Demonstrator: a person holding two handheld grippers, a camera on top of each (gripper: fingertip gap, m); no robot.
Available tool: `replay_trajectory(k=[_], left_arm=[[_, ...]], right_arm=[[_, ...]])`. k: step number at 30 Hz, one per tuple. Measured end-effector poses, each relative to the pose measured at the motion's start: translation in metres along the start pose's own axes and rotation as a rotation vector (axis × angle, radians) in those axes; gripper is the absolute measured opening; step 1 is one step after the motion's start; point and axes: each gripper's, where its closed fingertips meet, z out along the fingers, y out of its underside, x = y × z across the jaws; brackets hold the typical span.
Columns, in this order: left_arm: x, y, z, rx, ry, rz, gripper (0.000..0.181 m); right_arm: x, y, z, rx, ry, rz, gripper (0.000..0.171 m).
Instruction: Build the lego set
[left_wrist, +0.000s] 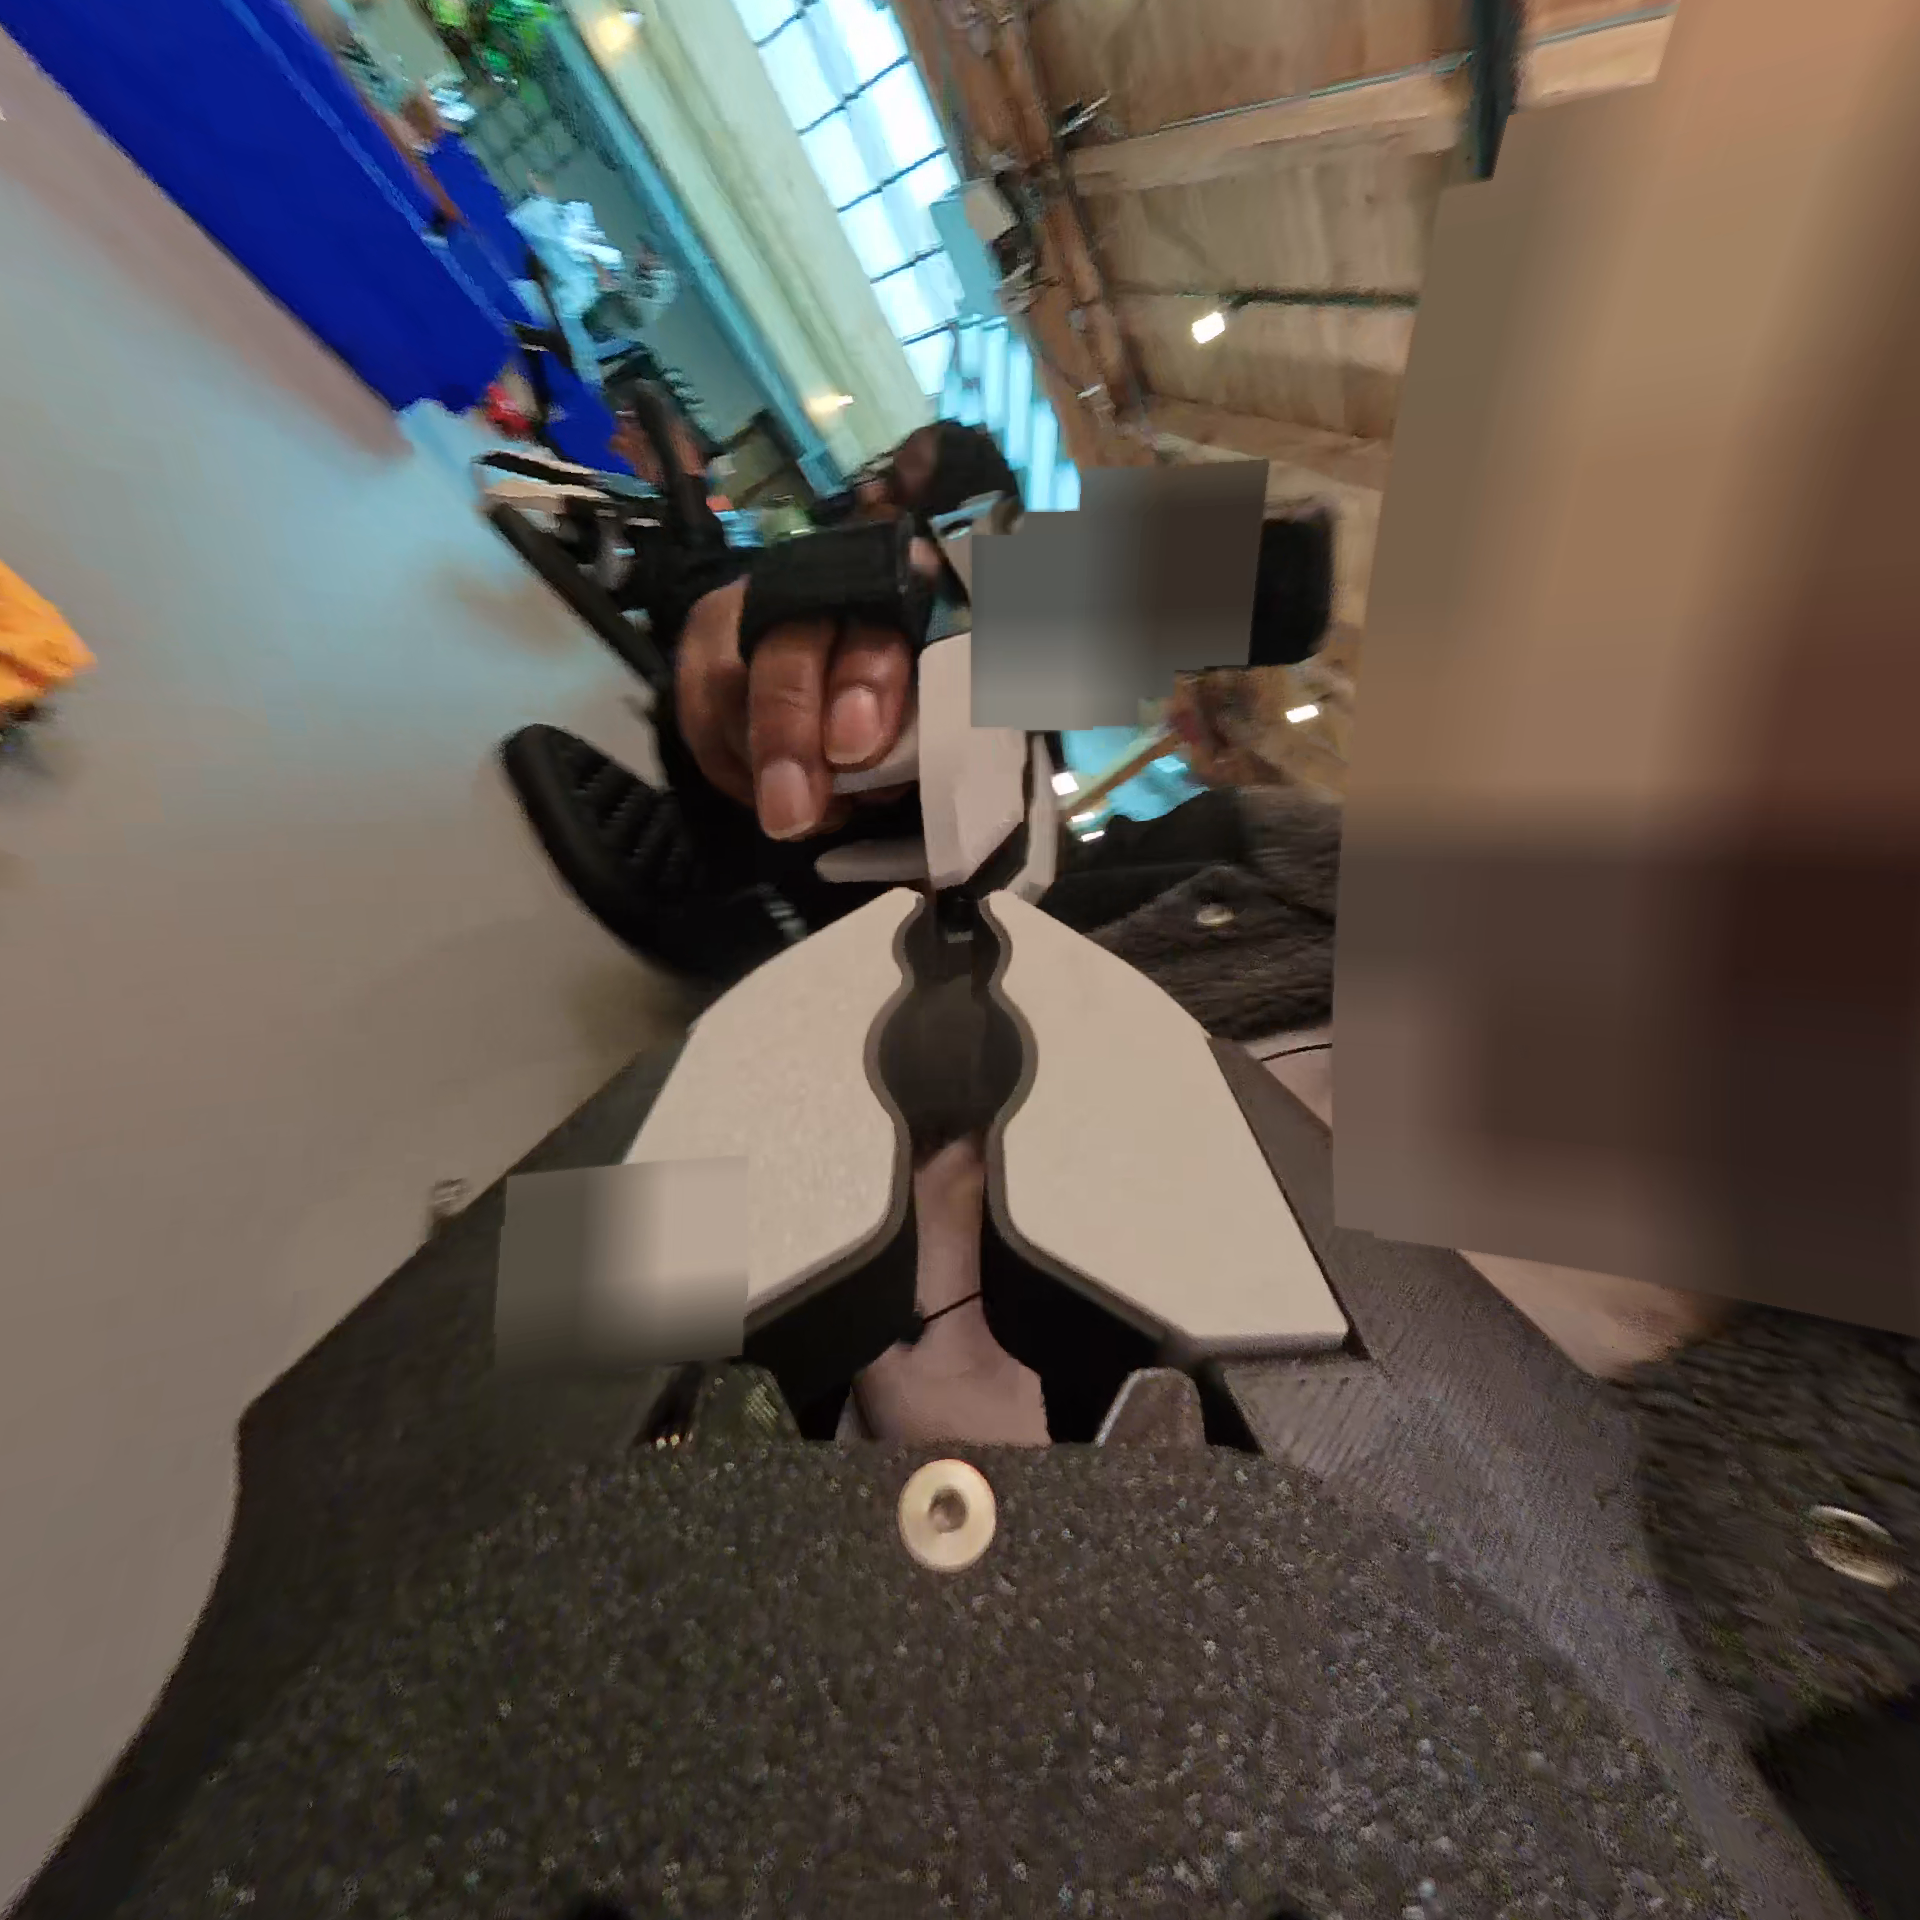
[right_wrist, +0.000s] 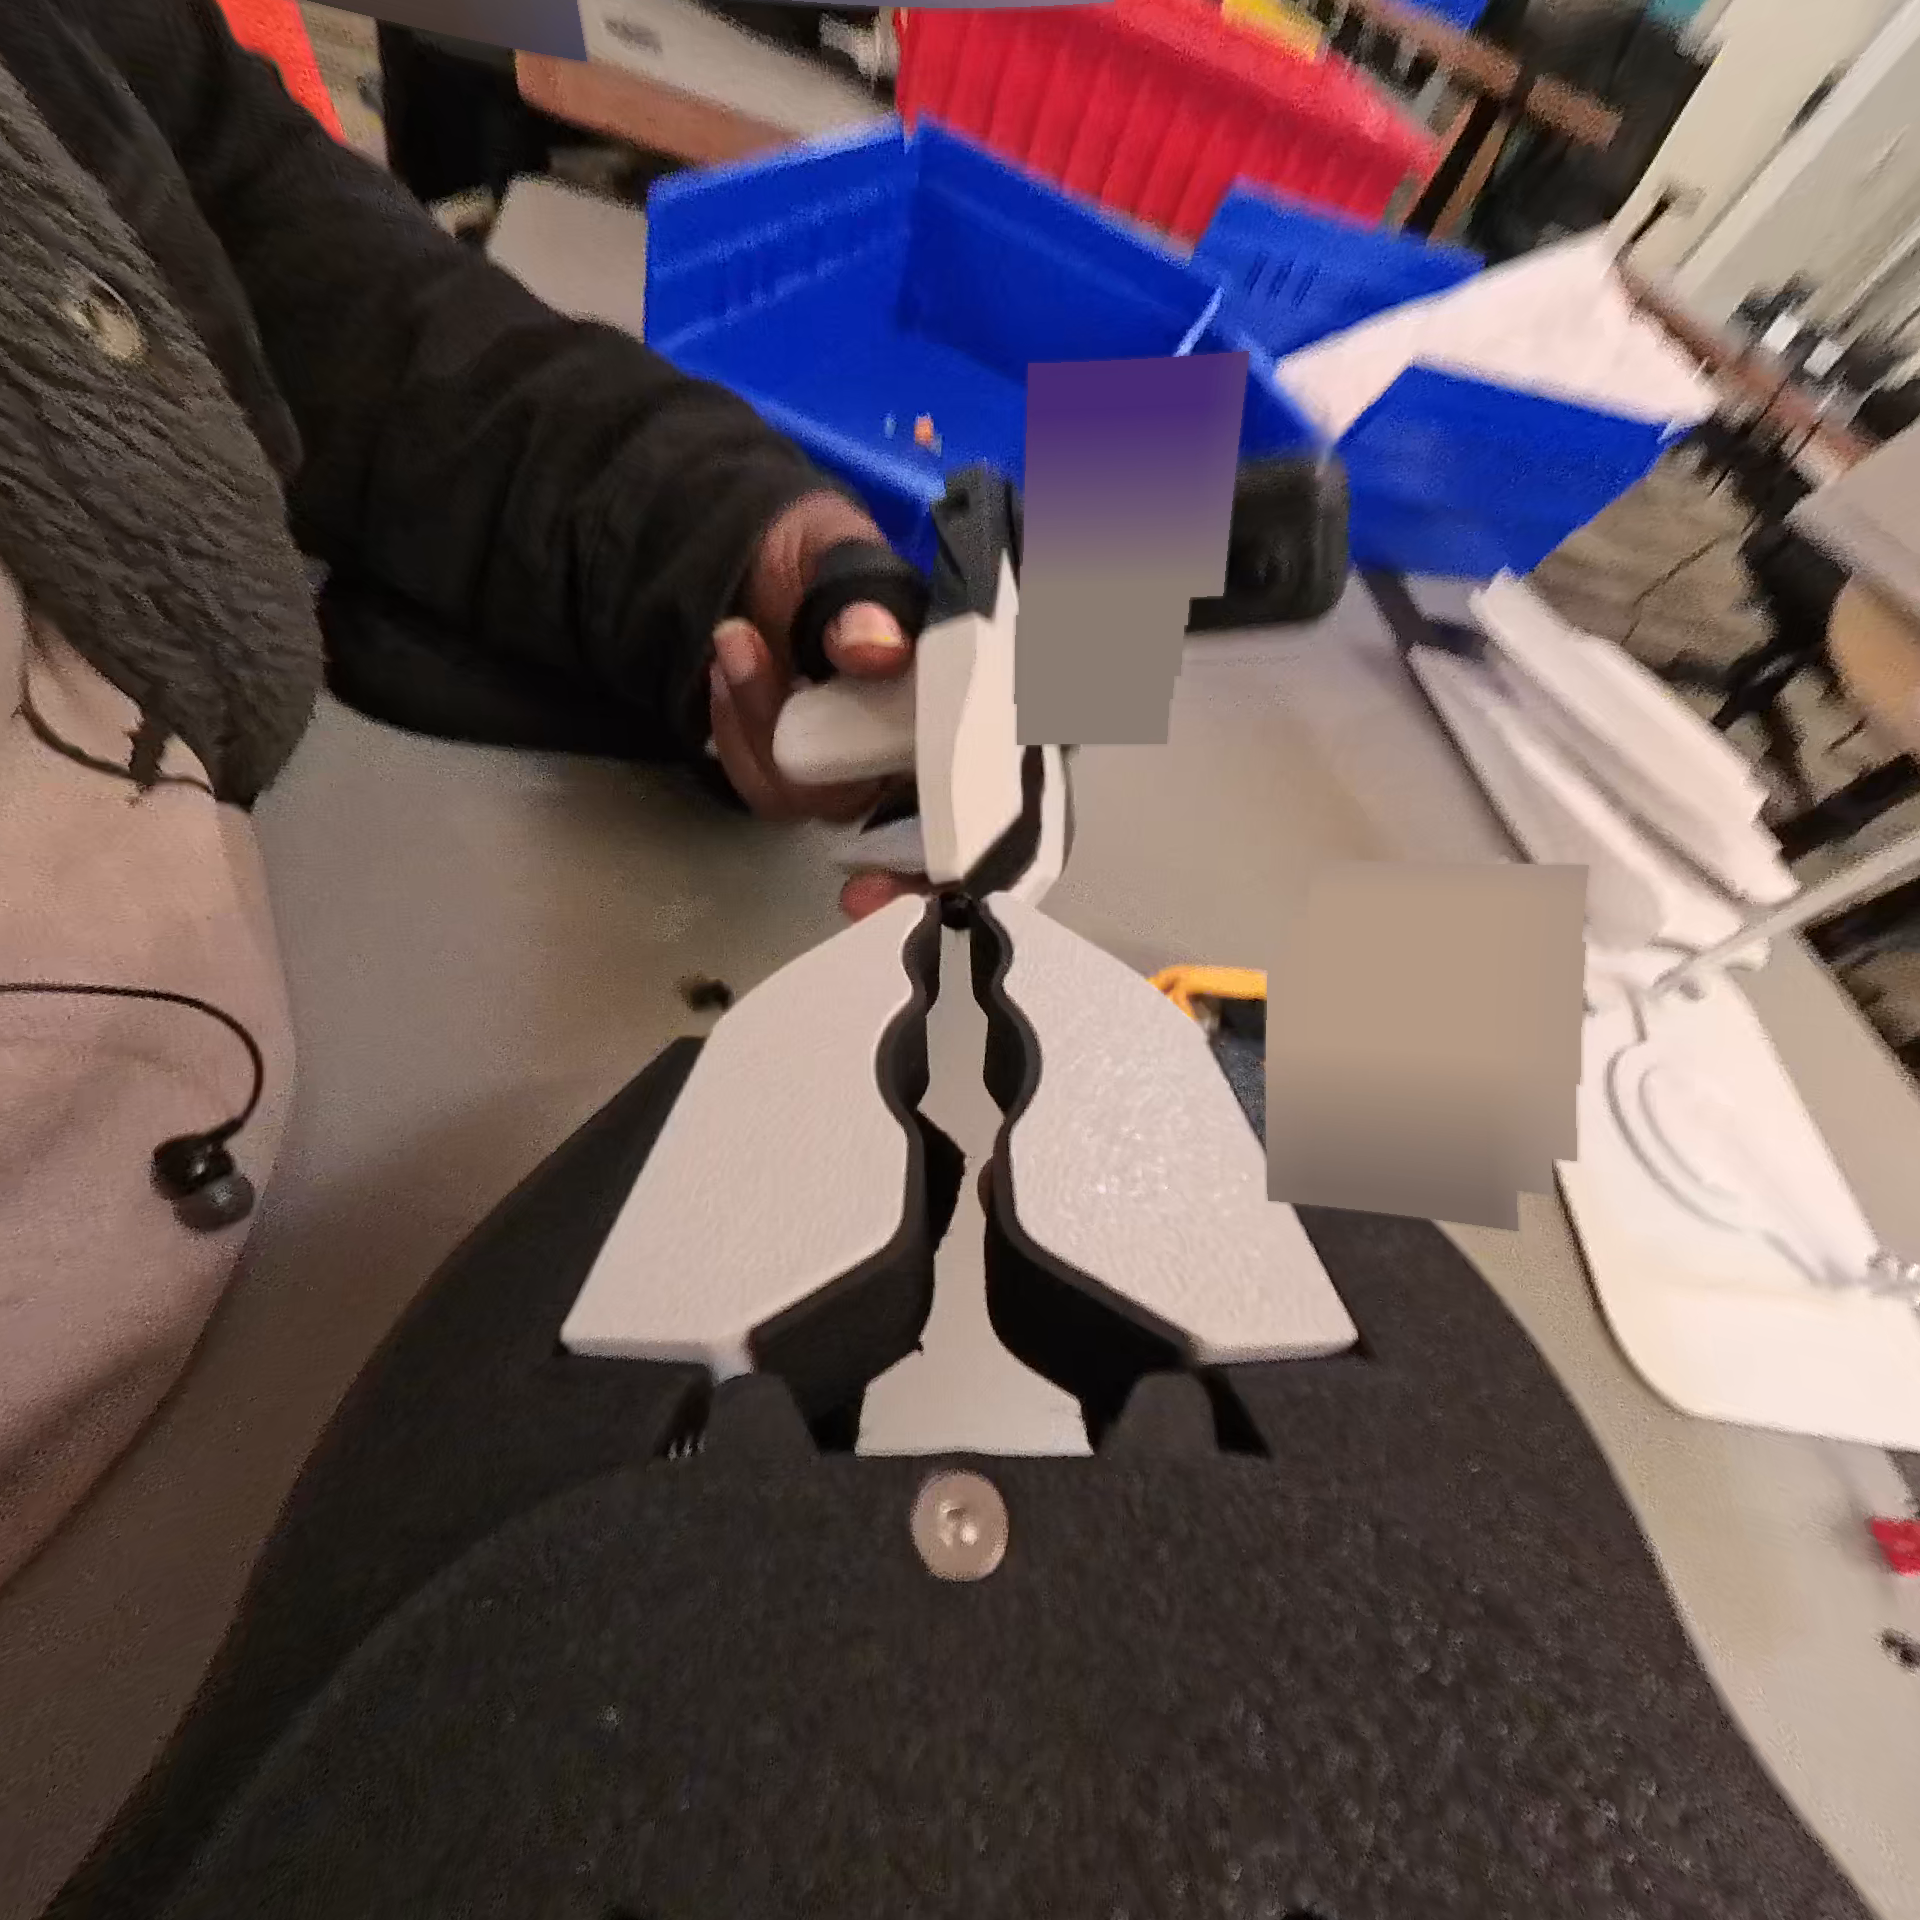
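The two grippers are held tip to tip above the grey table (right_wrist: 468, 935). In the left wrist view my left gripper (left_wrist: 952, 914) is shut, with a small black lego piece (left_wrist: 954, 925) pinched at its tips. The right gripper's white fingers (left_wrist: 971, 790) come down onto the same spot, held by a hand (left_wrist: 800, 707). In the right wrist view my right gripper (right_wrist: 954, 906) is shut on a small black piece (right_wrist: 954, 914), and the left gripper's fingers (right_wrist: 971, 748) meet it there, held by a hand (right_wrist: 821, 644). The piece's shape is hidden by the tips.
Blue bins (right_wrist: 883, 312) and a red bin (right_wrist: 1143, 94) stand at the back of the table. White sheets (right_wrist: 1714, 1195) lie at the right. A yellow piece (right_wrist: 1205, 982) lies beyond my right fingers. An orange thing (left_wrist: 36, 644) is at the table's left.
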Motion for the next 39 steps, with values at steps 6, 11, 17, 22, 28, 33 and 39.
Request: replay_trajectory(k=[6,11,17,22,28,33,39], left_arm=[[-0.065,0.024,-0.033,-0.371,-0.611,0.462,0.014],[-0.081,0.036,-0.05,-0.511,-0.77,0.544,0.012],[-0.075,0.031,-0.08,-0.458,-0.859,0.62,0.007],[-0.07,0.033,-0.096,-0.45,-0.91,0.663,0.006],[-0.068,0.037,-0.101,-0.464,-0.917,0.672,0.006],[-0.069,0.037,-0.1,-0.47,-0.918,0.682,0.005],[-0.069,0.038,-0.099,-0.474,-0.92,0.69,0.004]], right_arm=[[-0.008,0.061,0.017,-0.481,-0.21,0.191,0.005],[-0.026,0.088,0.03,-0.738,-0.324,0.242,0.005],[-0.034,0.096,0.036,-0.882,-0.369,0.205,0.005],[-0.036,0.103,0.038,-0.961,-0.374,0.193,0.005],[-0.038,0.106,0.037,-1.004,-0.381,0.187,0.005],[-0.037,0.107,0.038,-1.023,-0.395,0.2,0.006],[-0.037,0.108,0.035,-1.042,-0.435,0.257,0.006]])
